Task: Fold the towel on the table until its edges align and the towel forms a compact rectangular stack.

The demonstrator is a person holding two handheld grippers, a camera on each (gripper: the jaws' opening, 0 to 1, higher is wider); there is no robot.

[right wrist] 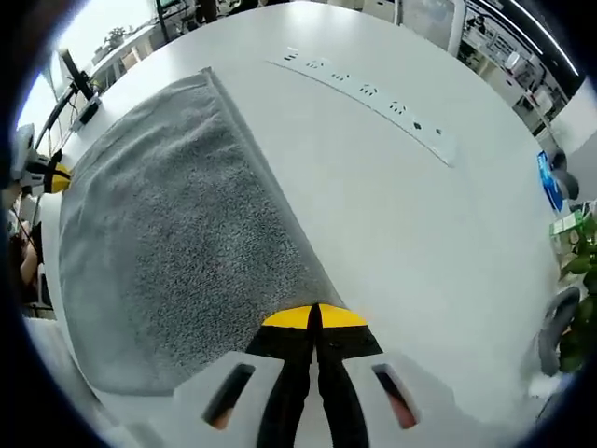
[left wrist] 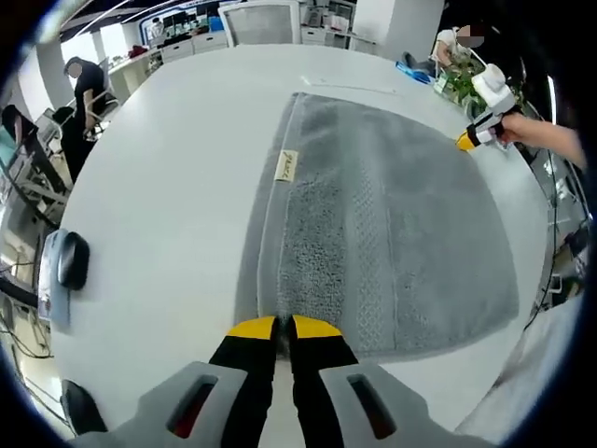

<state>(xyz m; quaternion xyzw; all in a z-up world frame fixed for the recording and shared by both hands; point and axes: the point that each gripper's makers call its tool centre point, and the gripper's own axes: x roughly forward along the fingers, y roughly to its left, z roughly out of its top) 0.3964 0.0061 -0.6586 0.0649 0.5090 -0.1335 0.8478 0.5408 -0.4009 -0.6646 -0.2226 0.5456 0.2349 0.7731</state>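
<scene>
Left gripper (left wrist: 284,329), jaws pressed together w/ the near edge of the grey towel (left wrist: 373,233) between the yellow tips, so it looks pinched on that edge; grabbing right at the hem probably gives a clean line to lift and fold from. Right gripper (right wrist: 312,317) is likewise closed, tips at the towel's edge near a corner on the opposite side, apparently pinching it too; two grips at far ends should keep the cloth taut. Towel lies flat, already doubled along one long side, on the white table (left wrist: 187,168); small label (left wrist: 288,166) sits on the folded strip. Farther out: power strip (right wrist: 373,93) well apart from the towel, a mouse (left wrist: 73,259) near the table rim. Fold seems only partly done.
</scene>
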